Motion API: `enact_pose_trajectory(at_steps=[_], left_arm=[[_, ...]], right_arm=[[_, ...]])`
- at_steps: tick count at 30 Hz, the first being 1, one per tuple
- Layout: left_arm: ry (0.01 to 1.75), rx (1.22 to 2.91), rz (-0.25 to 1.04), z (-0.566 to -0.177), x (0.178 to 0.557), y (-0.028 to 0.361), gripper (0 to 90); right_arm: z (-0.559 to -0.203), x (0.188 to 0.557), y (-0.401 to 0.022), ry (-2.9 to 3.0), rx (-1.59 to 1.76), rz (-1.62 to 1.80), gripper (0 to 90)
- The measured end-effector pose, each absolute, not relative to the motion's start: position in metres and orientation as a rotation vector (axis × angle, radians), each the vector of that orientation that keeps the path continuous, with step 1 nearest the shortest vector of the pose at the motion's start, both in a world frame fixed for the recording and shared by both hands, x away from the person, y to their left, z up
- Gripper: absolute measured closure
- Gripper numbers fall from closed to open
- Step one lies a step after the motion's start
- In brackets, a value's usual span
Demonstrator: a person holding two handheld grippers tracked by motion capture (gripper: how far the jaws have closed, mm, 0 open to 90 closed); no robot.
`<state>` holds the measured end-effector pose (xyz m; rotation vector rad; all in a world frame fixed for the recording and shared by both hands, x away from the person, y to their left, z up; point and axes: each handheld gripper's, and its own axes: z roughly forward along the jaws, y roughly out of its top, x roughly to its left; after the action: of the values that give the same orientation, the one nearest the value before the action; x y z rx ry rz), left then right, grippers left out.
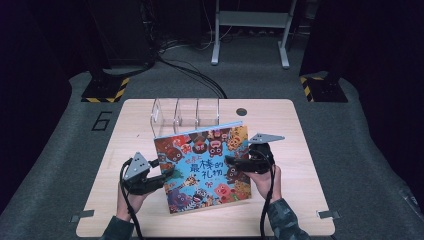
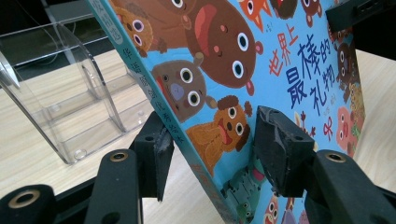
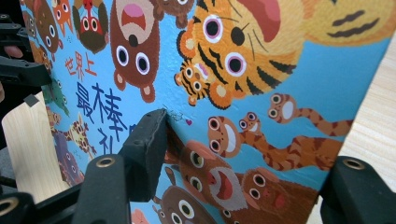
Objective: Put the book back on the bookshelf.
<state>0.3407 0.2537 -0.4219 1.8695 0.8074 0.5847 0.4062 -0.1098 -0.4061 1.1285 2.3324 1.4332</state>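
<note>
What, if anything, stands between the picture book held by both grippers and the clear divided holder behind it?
Nothing visible does. The picture book is tilted up between the left gripper and the right gripper, one at each side edge. The clear holder stands directly behind the book's top edge, and the bare table around it holds nothing else.

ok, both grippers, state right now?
Left gripper: jaws closed on the spine edge of the colourful animal picture book.
Right gripper: jaws closed on the book's opposite edge.

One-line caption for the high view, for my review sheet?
Two hand-held grippers, left gripper and right gripper, grip a picture book before a clear organizer.
</note>
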Motion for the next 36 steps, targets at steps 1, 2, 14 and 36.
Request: enact_pose_trajectory(at_steps=[1, 2, 14, 36], left_arm=[[0.803, 1.881, 0.576, -0.421, 0.34, 0.254, 48.1], [0.802, 1.871, 0.59, -0.422, 0.341, 0.254, 48.2], [0.767, 1.87, 0.641, -0.421, 0.338, 0.254, 50.2], [0.695, 1.876, 0.769, -0.415, 0.329, 0.253, 56.3]], right_arm=[[-0.406, 0.406, -0.11, 2.331, 1.133, 1.43, 39.3], [-0.406, 0.406, -0.11, 2.329, 1.119, 1.427, 39.2], [-0.401, 0.405, -0.108, 2.329, 1.082, 1.406, 38.4], [-0.396, 0.403, -0.103, 2.329, 1.015, 1.349, 34.4]])
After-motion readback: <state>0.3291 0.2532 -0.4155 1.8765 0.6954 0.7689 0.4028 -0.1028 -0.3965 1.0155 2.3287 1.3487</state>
